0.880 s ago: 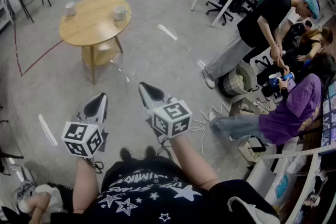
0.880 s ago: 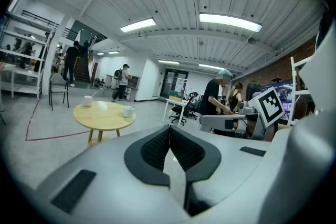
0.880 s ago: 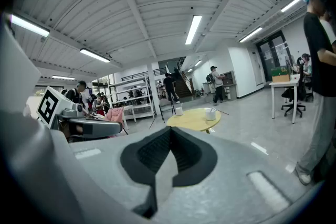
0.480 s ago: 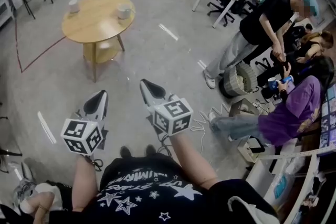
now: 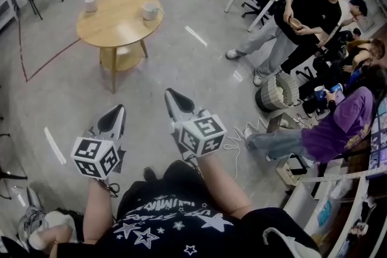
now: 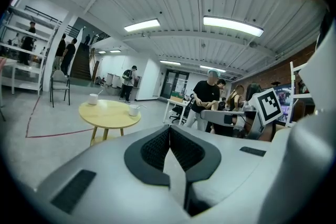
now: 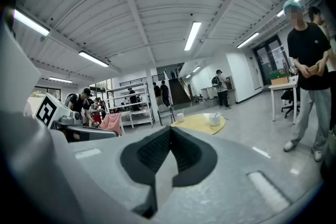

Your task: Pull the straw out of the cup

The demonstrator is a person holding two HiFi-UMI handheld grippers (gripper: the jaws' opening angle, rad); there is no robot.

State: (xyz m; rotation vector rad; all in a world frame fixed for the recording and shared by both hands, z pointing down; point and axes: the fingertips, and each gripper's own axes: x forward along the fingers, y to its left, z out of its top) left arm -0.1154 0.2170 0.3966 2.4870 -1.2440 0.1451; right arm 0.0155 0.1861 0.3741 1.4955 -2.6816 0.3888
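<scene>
Well short of the round bench (image 5: 118, 24) bearing two cups (image 5: 91, 4) (image 5: 150, 11), the left claw (image 5: 113, 113) and right claw (image 5: 172, 95) are both pressed together, empty.

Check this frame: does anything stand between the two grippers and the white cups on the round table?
Nothing visible does. Only bare grey floor lies between the left gripper, the right gripper and the round yellow wooden table bearing two white cups.

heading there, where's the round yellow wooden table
The round yellow wooden table stands upper left in the head view, left of the standing person in black, bearing two white cups.
</scene>
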